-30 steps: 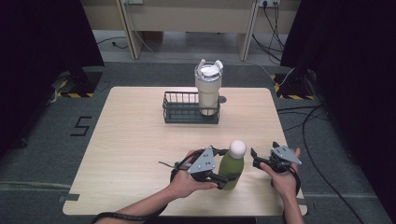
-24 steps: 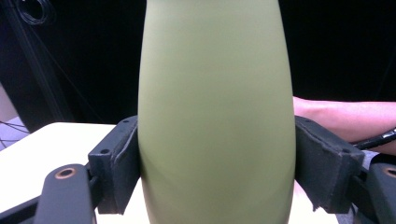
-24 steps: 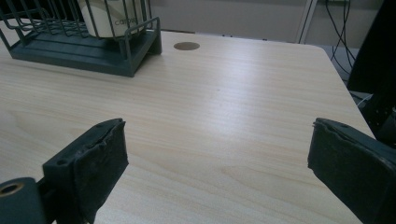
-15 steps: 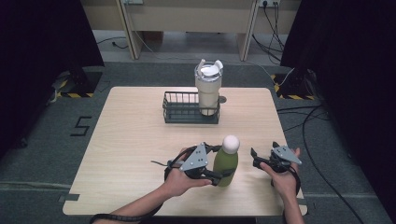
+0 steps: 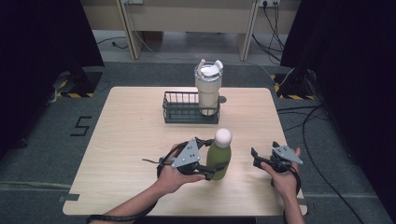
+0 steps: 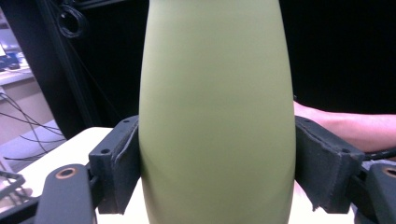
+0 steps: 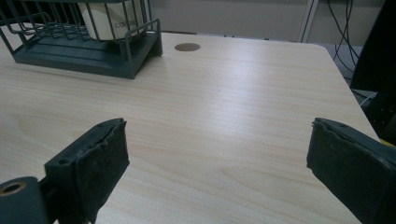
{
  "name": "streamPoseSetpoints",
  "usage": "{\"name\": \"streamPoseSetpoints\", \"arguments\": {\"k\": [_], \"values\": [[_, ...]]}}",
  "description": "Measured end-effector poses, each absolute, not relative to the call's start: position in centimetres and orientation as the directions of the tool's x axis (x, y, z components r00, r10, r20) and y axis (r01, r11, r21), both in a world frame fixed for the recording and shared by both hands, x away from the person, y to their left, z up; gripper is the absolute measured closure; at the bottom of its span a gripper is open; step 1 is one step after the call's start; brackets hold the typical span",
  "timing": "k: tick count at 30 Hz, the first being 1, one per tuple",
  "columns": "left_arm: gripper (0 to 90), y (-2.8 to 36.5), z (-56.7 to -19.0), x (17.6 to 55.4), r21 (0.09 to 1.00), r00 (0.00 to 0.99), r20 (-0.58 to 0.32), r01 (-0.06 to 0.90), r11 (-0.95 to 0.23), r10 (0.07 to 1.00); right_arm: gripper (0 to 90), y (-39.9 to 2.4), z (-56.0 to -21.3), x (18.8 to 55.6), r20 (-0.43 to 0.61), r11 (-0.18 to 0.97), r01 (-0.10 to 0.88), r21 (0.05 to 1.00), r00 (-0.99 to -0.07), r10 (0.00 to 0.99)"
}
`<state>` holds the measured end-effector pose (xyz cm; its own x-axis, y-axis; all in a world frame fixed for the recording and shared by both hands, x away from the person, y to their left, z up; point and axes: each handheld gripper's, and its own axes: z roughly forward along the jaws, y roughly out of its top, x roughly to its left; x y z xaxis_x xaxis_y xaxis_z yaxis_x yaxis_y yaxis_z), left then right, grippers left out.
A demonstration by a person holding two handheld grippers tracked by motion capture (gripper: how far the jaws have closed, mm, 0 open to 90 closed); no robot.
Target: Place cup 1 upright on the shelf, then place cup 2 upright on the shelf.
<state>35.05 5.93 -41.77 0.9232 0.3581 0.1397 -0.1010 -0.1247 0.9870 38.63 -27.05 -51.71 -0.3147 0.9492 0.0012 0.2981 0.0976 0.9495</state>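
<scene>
High view shows the olive-green, smooth-bodied bottle with a rounded white cap (image 5: 219, 158) standing upright near the front of the light wooden table (image 5: 130, 135), with the left gripper (image 5: 211, 164) clamped on its lower body; in the left gripper view both black padded jaws press flat against the bottle's sides, and whether its base rests on the table or is just lifted cannot be told. The right gripper (image 5: 256, 157) sits well apart to the bottle's right, jaws spread wide over bare wood and holding nothing. Farther back stands a dark green wire basket (image 5: 180, 109) with a tall cream tumbler with a clear lid (image 5: 208, 91) in its right end. My reading is that the bottle is being carried, probably toward that basket (its left part looks free). To do this well, keep the squeeze firm and even, since the smooth curved body could slip, keep the bottle upright, lift it above the basket's rim, and steer clear of the tumbler
</scene>
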Motion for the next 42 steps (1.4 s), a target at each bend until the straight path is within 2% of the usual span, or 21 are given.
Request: {"name": "streamPoseSetpoints", "arguments": {"k": [8,42], "values": [[23.2,7.3,-40.5,35.3,0.986,0.904,0.156,-0.118,-0.118,0.398,5.8,-27.1,-51.7,38.6,0.006,0.092,0.296,0.951,-0.316,0.949],[23.2,12.2,-40.0,36.4,0.983,0.825,0.177,-0.123,-0.135,0.537,6.6,-26.9,-51.7,38.4,-0.002,0.098,0.300,0.949,-0.307,0.952]]}}
